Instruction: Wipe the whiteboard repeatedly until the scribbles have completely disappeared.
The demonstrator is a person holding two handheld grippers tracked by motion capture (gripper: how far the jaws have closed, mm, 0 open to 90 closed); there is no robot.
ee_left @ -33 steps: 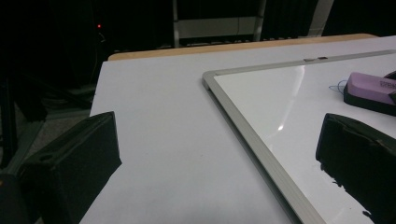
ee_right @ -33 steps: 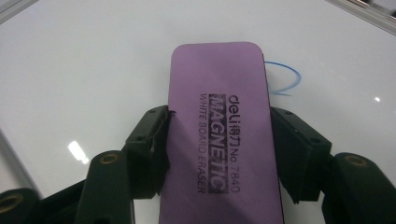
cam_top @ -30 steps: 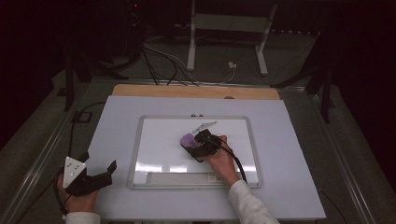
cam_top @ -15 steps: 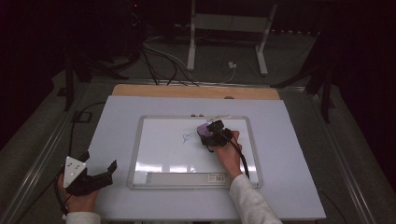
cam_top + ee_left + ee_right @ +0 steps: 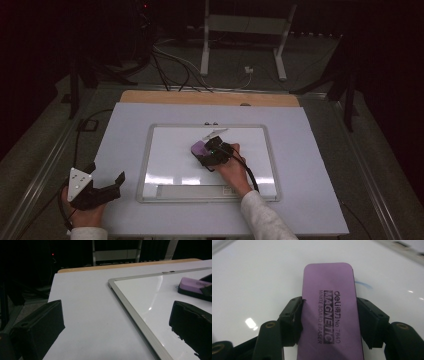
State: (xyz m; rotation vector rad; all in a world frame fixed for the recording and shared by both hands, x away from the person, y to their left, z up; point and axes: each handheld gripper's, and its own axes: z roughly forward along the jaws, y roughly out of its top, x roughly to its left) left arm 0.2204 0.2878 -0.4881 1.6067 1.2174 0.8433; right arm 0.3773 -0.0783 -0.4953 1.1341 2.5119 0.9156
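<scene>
A purple magnetic whiteboard eraser (image 5: 329,310) lies flat on the whiteboard (image 5: 170,165), and my right gripper (image 5: 329,315) is shut on its two long sides. In the high view the eraser (image 5: 200,148) sits near the board's middle, with the right gripper (image 5: 212,154) just behind it. A faint blue mark (image 5: 363,284) shows on the board beside the eraser's far end. My left gripper (image 5: 102,192) rests at the table's near left corner, off the board, open with nothing between its jaws. In the left gripper view the eraser (image 5: 193,286) lies far off on the board.
The whiteboard lies on a white tabletop (image 5: 125,130) with a wooden strip (image 5: 210,98) along its far edge. A pale marker or cap (image 5: 212,134) lies on the board beyond the eraser. Cables and a metal stand (image 5: 245,30) are on the floor behind.
The right gripper slid the eraser to the right across the board, then back left to about where it began. The left gripper stayed still.
</scene>
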